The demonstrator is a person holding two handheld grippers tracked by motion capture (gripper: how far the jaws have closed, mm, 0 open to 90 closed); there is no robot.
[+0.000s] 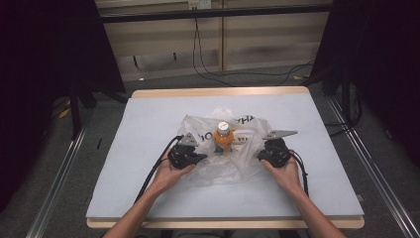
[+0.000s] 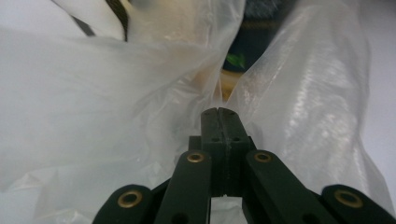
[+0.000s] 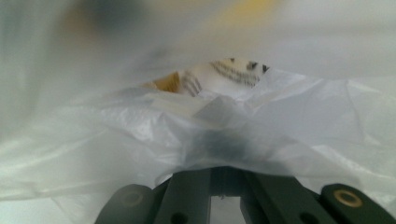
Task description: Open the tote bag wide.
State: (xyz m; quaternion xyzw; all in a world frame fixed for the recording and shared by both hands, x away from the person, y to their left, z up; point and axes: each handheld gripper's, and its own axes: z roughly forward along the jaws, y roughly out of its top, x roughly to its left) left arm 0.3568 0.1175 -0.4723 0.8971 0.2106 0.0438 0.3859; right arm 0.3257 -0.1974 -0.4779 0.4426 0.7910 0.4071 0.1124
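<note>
From where I stand, the left gripper point(image 1: 197, 157) sits at the left edge of the bag point(image 1: 247, 148), on the near side of the table point(image 1: 148, 114). In the left gripper view its jaws are pressed together, and a fold of the thin plastic point(image 2: 140, 93) runs straight up from their tips, so I take them to be pinching the bag's edge there.

In the middle stands the bottle point(image 1: 223, 136), upright, orange with a white cap, inside the bag. Its long axis points up, and the plastic rises loosely around it. It lies between the two grippers, ahead of each and a little farther from the person than either, about as near to one as to the other.

On the right, the right gripper point(image 1: 262, 154) reaches into the bag's right edge. In the right gripper view the plastic point(image 3: 233, 121) drapes over the jaws and hides their tips, so I cannot tell whether they are spread or closed on it. A bit of orange and striped label shows beyond.

My guess is the coming move is drawing the bag's two sides apart or up around the bottle, since the grippers flank it evenly.
</note>
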